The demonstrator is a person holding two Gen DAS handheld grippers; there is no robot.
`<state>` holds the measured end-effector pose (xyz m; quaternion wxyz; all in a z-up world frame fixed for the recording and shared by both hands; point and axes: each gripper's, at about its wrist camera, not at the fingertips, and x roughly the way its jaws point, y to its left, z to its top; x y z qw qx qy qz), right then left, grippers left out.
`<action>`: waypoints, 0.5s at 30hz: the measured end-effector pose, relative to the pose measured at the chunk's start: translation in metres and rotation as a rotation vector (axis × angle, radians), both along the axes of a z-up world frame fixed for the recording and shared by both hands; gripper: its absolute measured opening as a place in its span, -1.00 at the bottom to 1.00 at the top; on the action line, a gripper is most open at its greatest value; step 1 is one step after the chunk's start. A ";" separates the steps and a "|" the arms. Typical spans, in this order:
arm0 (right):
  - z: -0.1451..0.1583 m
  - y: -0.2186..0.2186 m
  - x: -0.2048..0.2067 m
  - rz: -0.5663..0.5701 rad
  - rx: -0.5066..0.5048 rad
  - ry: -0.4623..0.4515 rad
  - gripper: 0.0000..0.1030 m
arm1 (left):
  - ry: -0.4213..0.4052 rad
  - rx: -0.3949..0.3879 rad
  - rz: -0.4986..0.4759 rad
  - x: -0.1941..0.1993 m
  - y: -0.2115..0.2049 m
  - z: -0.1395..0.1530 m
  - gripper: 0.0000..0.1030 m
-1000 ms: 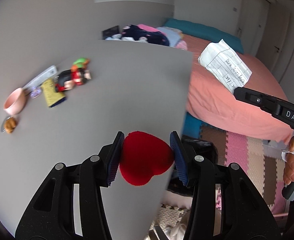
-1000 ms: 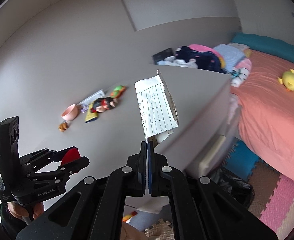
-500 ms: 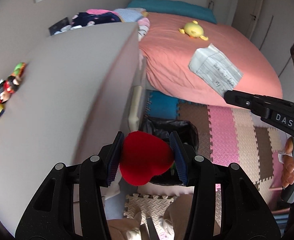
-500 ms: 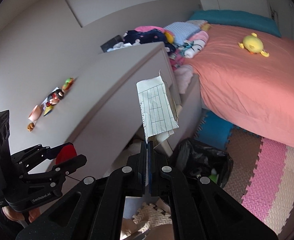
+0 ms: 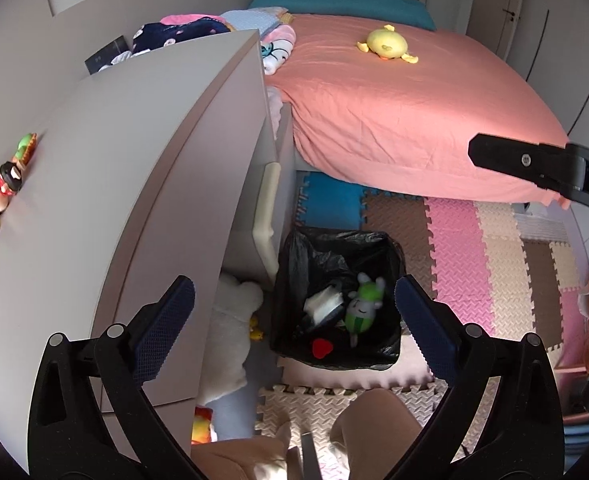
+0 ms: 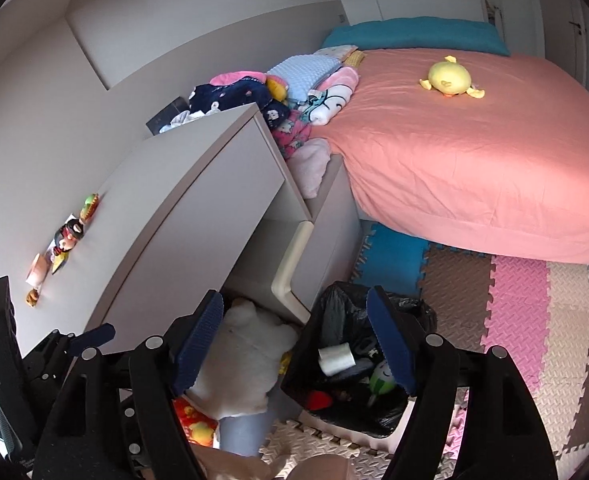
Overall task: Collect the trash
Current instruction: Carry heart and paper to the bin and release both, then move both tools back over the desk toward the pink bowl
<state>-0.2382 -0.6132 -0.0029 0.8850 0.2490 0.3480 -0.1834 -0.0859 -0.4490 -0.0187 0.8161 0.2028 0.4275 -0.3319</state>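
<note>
A bin lined with a black bag [image 5: 294, 264] [image 6: 334, 300] stands on the floor beside the grey dresser. Inside it lie a red heart [image 5: 321, 348] [image 6: 319, 399], a folded white paper [image 5: 322, 304] [image 6: 336, 354] and a green toy [image 5: 360, 308] [image 6: 380, 376]. My left gripper [image 5: 294, 324] hangs over the bin, its jaws opening wide with nothing held between them. My right gripper [image 6: 294, 344] is also above the bin, jaws opening and empty. The right gripper's finger [image 5: 534, 164] shows at the right edge of the left wrist view.
The grey dresser top [image 5: 94, 160] carries small toys at its left. A bed with a salmon sheet [image 5: 394, 100] and a yellow plush [image 5: 386, 44] lies behind. Foam puzzle mats [image 5: 474, 248] cover the floor. A white plush [image 5: 230, 320] lies left of the bin.
Both grippers dropped lower toward the bin and opened. The red heart left the left gripper and the paper left the right one; both now lie in the bin.
</note>
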 end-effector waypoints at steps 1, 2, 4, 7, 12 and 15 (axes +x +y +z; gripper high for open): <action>0.000 0.001 0.000 0.000 -0.001 0.000 0.46 | -0.001 -0.004 0.002 -0.003 0.001 0.001 0.89; 0.000 0.002 0.001 0.004 -0.003 0.001 0.46 | -0.002 -0.007 0.002 -0.003 0.000 0.002 0.89; -0.001 0.004 0.003 0.012 -0.004 0.005 0.46 | -0.005 -0.013 0.002 -0.004 0.001 0.005 0.89; 0.001 0.009 0.004 0.025 -0.005 0.002 0.46 | -0.008 -0.021 0.003 -0.004 0.005 0.009 0.89; 0.010 0.021 0.012 0.059 -0.015 -0.013 0.50 | -0.013 -0.036 0.010 -0.002 0.016 0.018 0.89; 0.019 0.035 0.019 0.084 -0.034 -0.028 0.68 | -0.028 -0.049 0.024 0.001 0.028 0.027 0.89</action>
